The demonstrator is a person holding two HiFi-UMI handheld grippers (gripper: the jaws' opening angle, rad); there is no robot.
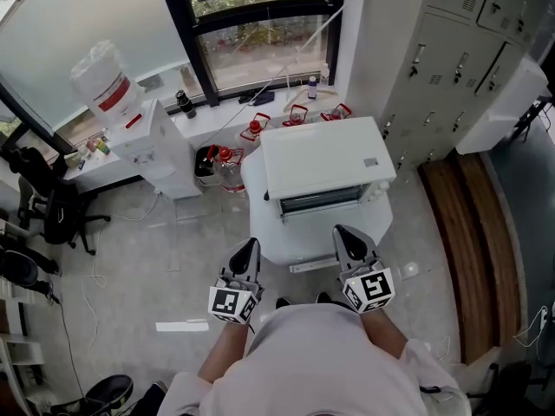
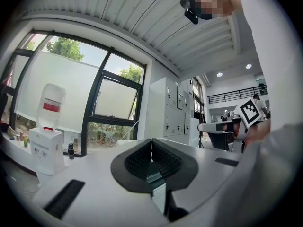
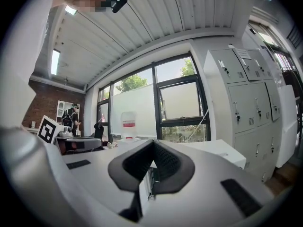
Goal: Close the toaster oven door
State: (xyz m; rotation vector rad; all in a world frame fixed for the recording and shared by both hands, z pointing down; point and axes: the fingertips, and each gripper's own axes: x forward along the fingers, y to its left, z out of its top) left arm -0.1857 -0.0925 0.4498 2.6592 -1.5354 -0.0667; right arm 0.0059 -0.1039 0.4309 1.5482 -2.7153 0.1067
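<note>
In the head view a white toaster oven (image 1: pixel 319 157) stands on a white table (image 1: pixel 254 173) in front of me. Its door (image 1: pixel 299 237) hangs open and lies flat toward me, with the dark opening (image 1: pixel 321 201) behind it and a pale handle bar (image 1: pixel 312 267) at its near edge. My left gripper (image 1: pixel 248 251) is at the door's left near corner and my right gripper (image 1: pixel 345 235) is over its right side. Both are shut, pads together, with nothing held. In the right gripper view the oven (image 3: pixel 222 150) shows beyond the shut pads (image 3: pixel 163 161). The left gripper's pads (image 2: pixel 142 161) also meet.
A water dispenser (image 1: pixel 130 120) and red-capped bottles (image 1: pixel 227 165) stand left of the table by the window. Grey lockers (image 1: pixel 434 59) and a wooden strip of floor (image 1: pixel 473 241) lie to the right. Office chairs (image 1: pixel 52 206) stand at the far left.
</note>
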